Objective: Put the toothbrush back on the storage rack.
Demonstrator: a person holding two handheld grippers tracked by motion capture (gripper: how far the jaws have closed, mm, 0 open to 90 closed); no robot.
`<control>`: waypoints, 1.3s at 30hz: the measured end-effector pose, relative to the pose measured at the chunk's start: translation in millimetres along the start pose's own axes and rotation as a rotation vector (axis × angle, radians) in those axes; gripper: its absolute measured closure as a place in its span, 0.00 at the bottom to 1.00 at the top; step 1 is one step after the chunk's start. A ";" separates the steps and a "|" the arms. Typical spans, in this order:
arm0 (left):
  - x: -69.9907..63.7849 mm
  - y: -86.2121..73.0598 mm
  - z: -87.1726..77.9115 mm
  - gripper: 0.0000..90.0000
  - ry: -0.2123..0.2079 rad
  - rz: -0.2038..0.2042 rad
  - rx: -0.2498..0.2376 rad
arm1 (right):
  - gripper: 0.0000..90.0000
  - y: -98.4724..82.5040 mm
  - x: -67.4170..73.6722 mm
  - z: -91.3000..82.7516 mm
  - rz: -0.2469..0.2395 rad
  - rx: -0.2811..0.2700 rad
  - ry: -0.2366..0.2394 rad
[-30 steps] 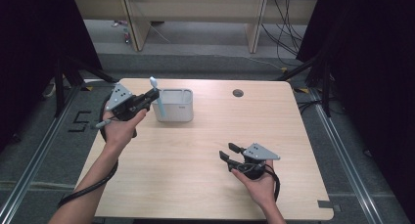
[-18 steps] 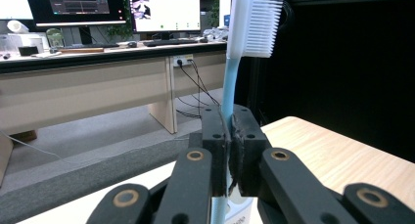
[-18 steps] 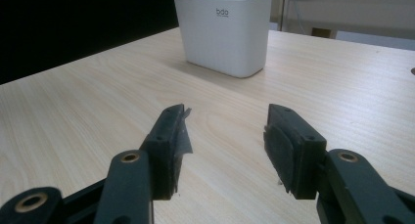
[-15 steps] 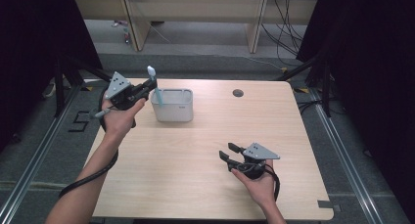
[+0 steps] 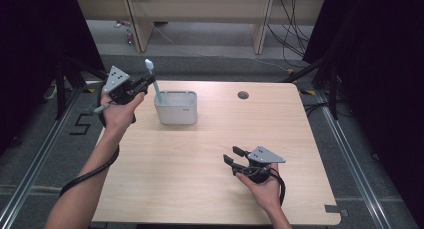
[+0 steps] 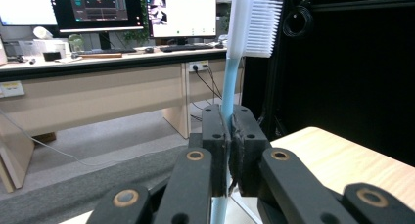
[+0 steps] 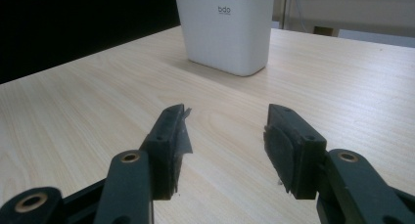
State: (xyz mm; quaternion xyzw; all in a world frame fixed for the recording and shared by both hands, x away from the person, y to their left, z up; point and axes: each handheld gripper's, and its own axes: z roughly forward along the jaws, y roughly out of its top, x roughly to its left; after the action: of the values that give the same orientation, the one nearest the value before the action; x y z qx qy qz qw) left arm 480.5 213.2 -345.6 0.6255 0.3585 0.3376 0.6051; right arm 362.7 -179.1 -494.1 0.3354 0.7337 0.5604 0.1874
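Note:
A light blue toothbrush (image 5: 153, 81) with white bristles (image 6: 264, 21) stands nearly upright, head up, clamped at its handle (image 6: 228, 94) by my left gripper (image 5: 145, 84), which is shut on it. Its lower end dips toward the left rim of the white holder cup (image 5: 176, 109) at the table's back left; whether it touches the cup I cannot tell. My right gripper (image 5: 231, 156) rests low over the front right of the table, jaws open with nothing between them (image 7: 222, 136). The white cup (image 7: 225, 28) sits ahead of it, well apart.
The wooden table (image 5: 210, 189) has a round cable hole (image 5: 243, 95) at the back. Beyond the far edge are a grey floor and wooden desk legs (image 5: 142, 31). Dark curtains close off both sides. Monitors (image 6: 181, 13) on a desk appear in the left gripper view.
My left hand has lifted and shifted a little, bringing the toothbrush more upright beside the cup's left rim. The right hand and its gripper have stayed put.

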 end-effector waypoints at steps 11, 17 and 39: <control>10.5 -1.8 8.1 0.95 0.032 -0.024 0.010 | 0.56 -1.3 1.7 -0.3 0.021 0.015 0.002; 16.1 -10.9 14.0 0.95 0.039 -0.033 0.023 | 0.56 -1.3 0.9 0.5 0.019 0.004 0.011; 18.9 -48.8 33.5 0.95 0.045 -0.055 0.113 | 0.56 -2.9 -1.1 -0.7 0.028 0.017 0.009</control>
State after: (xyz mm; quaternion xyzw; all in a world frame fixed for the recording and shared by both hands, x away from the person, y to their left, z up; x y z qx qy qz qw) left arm 517.0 212.6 -395.9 0.6409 0.4078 0.3141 0.5695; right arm 362.2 -180.9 -496.7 0.3444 0.7345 0.5584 0.1734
